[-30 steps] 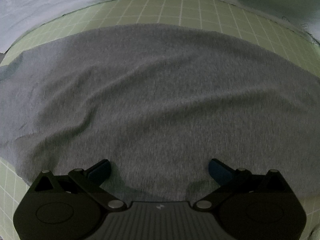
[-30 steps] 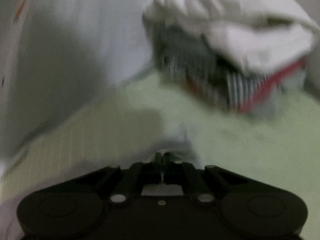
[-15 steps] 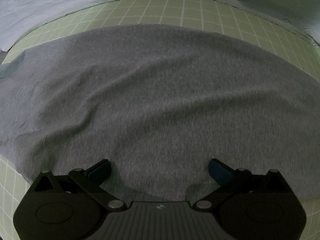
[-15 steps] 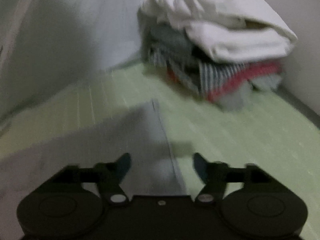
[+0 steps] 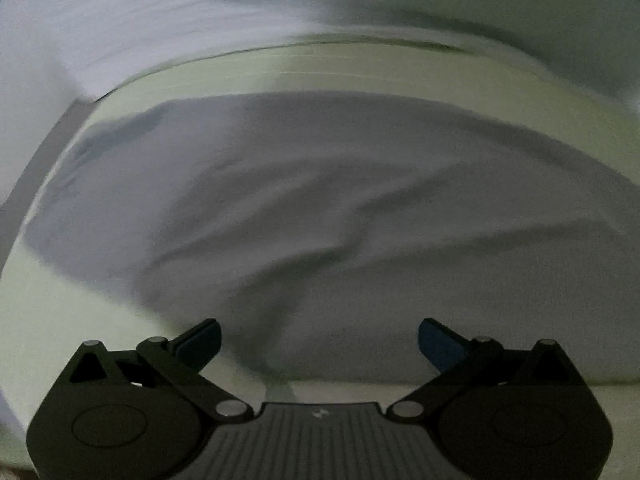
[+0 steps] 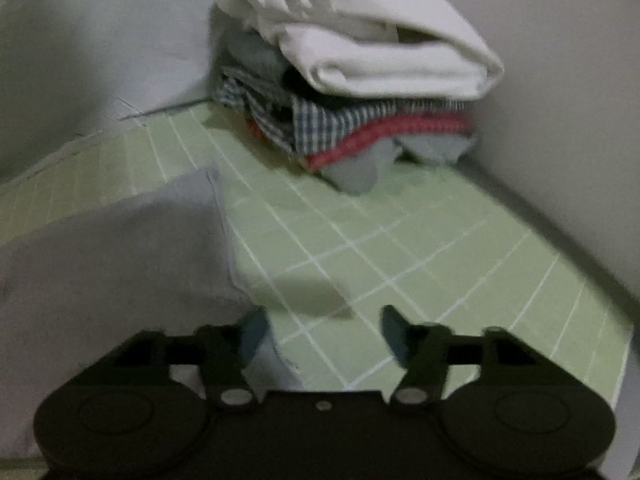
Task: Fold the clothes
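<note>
Jaws spread (both grippers), grey garment (image 5: 320,208) just ahead, untouched

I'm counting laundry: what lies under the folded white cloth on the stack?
Under the folded white cloth show grey-blue fabric, a blue checked garment and a red edge; the layers' covered parts cannot be seen.

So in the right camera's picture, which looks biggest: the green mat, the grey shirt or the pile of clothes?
1. Green mat
2. Grey shirt, though nearness to the camera inflates it
3. Pile of clothes, farthest away, so unsure
</note>
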`<state>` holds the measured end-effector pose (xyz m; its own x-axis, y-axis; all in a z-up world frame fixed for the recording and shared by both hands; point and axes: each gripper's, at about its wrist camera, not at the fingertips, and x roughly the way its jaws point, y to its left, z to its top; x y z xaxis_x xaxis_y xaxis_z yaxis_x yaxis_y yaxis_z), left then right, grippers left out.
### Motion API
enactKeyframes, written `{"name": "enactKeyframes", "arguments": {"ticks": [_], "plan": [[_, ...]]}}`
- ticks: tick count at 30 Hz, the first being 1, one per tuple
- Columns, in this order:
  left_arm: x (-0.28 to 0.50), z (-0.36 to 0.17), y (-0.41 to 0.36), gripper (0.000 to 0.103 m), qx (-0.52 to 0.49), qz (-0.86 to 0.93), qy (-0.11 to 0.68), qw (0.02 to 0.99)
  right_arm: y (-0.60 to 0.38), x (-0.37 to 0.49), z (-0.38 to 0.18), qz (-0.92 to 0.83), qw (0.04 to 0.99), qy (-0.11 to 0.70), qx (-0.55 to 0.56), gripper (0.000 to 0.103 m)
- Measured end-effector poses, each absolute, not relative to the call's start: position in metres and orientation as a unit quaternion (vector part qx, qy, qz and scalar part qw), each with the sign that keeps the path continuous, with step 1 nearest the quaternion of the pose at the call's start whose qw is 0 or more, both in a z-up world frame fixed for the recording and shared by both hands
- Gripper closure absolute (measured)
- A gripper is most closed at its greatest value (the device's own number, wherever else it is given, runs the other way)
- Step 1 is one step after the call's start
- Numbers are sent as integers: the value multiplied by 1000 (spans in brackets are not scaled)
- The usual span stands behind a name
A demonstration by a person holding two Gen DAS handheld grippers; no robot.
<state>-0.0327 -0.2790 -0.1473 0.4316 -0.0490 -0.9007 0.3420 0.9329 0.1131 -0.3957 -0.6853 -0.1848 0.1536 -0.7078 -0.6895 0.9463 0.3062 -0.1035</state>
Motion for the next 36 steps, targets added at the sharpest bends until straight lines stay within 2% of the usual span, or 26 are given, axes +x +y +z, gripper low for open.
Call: {"name": "enactKeyframes", "arguments": {"ticks": [4,11,22,36], "plan": [[-24,-143,-215,0,92,-75,524,843,-657,-381,-174,-541,755,315,195,1],[-10,-142,-132,0,24,-55,529,847,-565,-320,-165,-446,798,334,229,0],[33,-137,-31,0,-75,-105,516,847,-428,-220,-173,-325,842,387,190,0],[140,-161,3,0,-115,-123,517,839,-371,-172,-200,-374,810,408,193,0]]}}
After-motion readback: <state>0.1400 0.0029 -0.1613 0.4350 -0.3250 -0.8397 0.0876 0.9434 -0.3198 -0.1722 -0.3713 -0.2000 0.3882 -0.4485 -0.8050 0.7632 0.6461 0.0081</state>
